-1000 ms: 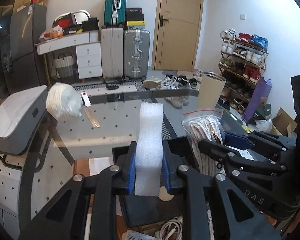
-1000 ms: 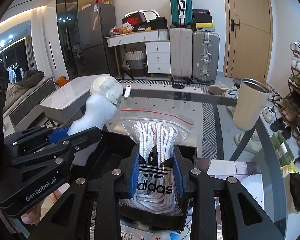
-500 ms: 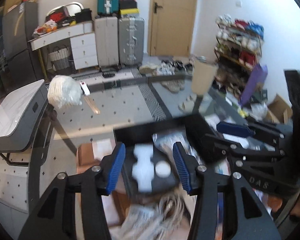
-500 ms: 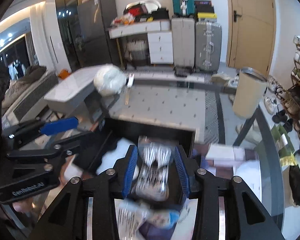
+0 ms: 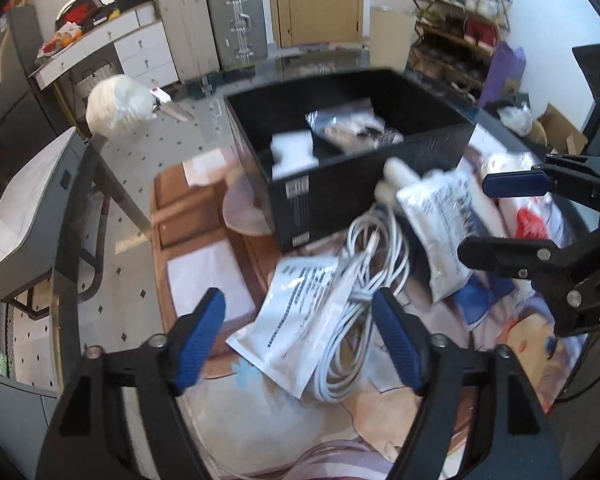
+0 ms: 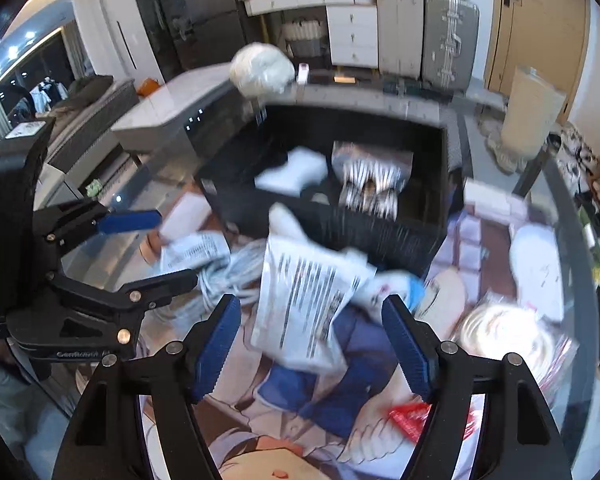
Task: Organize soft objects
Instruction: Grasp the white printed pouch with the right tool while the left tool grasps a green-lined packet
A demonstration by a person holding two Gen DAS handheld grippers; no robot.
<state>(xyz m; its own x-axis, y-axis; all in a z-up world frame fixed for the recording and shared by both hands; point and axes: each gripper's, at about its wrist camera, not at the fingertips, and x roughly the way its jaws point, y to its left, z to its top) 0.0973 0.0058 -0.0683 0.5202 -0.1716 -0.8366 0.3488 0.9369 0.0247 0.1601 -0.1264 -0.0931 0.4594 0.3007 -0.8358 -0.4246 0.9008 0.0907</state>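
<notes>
A black box [image 5: 332, 204] [image 6: 340, 228] stands on the glass table. In it lie a white foam block [image 5: 292, 152] [image 6: 296, 172] and a clear bag of striped laces [image 5: 360, 128] [image 6: 372, 172]. My left gripper [image 5: 298, 300] [image 6: 160, 248] hangs over a coil of white cable [image 5: 364, 280] and a printed white bag [image 5: 296, 320], jaws opening, pressing on nothing. My right gripper [image 6: 310, 308] [image 5: 488, 216] hovers over a printed pouch [image 6: 304, 296], jaws also opening and empty.
A white wrapped ball [image 5: 120, 108] [image 6: 260, 68] and a beige cylinder [image 6: 532, 112] stand on the table beyond the box. More bagged items, one with red print [image 6: 408, 420], lie on the picture mat [image 6: 340, 432] at the right.
Both grippers opened and let go: the foam block and the lace bag dropped into the black box. Both hands then drew back and tipped down over the pile in front of it.
</notes>
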